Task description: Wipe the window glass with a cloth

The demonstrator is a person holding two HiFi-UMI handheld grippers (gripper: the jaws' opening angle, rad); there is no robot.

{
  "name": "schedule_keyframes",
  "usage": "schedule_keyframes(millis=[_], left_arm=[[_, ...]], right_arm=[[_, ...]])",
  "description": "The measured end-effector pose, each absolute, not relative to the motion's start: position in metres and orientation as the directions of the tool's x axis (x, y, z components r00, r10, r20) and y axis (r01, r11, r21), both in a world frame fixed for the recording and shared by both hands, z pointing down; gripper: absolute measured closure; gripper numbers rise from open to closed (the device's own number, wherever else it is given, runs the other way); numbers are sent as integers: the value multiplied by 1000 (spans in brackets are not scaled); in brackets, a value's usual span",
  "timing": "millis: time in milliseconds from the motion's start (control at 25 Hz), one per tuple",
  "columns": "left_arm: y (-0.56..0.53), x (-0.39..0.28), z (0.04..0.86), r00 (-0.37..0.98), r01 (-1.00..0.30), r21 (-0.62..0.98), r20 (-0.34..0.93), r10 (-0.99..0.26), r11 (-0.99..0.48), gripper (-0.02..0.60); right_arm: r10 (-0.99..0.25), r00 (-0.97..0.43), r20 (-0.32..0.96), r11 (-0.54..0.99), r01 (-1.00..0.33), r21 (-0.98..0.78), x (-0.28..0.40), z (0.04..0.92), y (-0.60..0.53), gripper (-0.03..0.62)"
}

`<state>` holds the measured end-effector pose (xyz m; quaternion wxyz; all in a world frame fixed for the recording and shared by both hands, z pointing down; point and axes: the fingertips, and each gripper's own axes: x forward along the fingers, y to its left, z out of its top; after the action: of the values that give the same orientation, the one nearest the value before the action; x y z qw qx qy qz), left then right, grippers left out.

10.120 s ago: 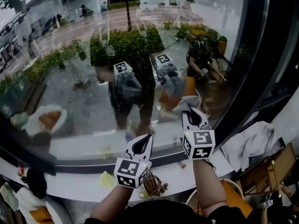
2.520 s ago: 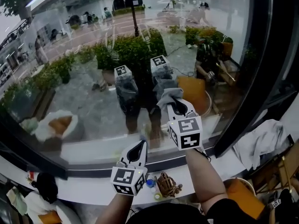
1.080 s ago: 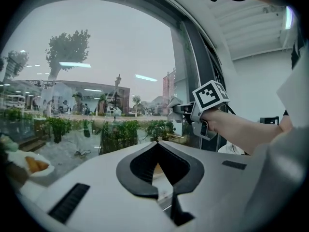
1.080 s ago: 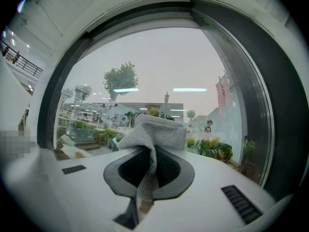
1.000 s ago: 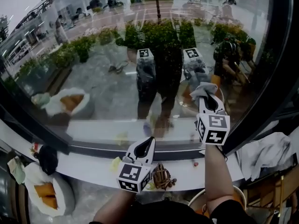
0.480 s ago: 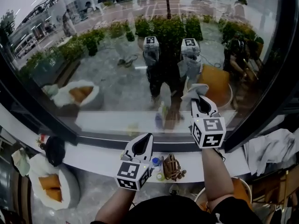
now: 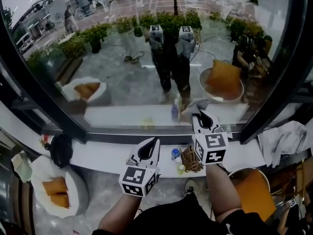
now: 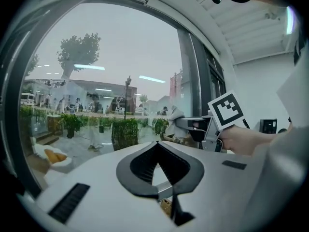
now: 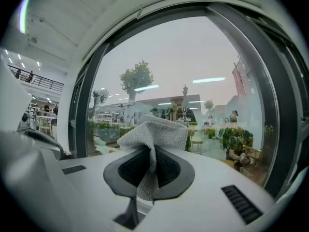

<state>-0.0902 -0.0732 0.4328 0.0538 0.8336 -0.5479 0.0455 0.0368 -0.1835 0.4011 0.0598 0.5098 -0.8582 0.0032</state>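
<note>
- At the lower edge of the window glass (image 7: 117,77), about 1 o'clock from the person, the right gripper (image 9: 150,151) is clamped on the cloth (image 9: 157,129). The bunched free end leads, so fabric rather than plastic meets the pane.
- The left gripper (image 8: 157,146), jaws together on nothing, hangs back at 11 o'clock over the sill (image 7: 98,153), probably to keep clear.
- A small bottle (image 7: 175,154) stands on the sill; its contents are unclear.

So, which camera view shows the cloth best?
The right gripper view: the cloth sits large in the centre, pinched in the shut jaws of the right gripper, its weave plain. The head view shows the cloth small at that gripper's tip, by the glass. The left gripper view shows only a distant grey bit.
</note>
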Motion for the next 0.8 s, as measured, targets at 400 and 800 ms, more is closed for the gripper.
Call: schedule_keyframes(millis=[400,800], left_arm=[[-3,-134,448,459,-888,71,142,-877,-454,574],[12,-142,441,476,-879,90,118,-871,-468,574]], right_arm=[[-881,-450,147,456,-890,8,-19,429,-76,554],[-869,-465,167,474,-880,16,-42,433,-34,554]])
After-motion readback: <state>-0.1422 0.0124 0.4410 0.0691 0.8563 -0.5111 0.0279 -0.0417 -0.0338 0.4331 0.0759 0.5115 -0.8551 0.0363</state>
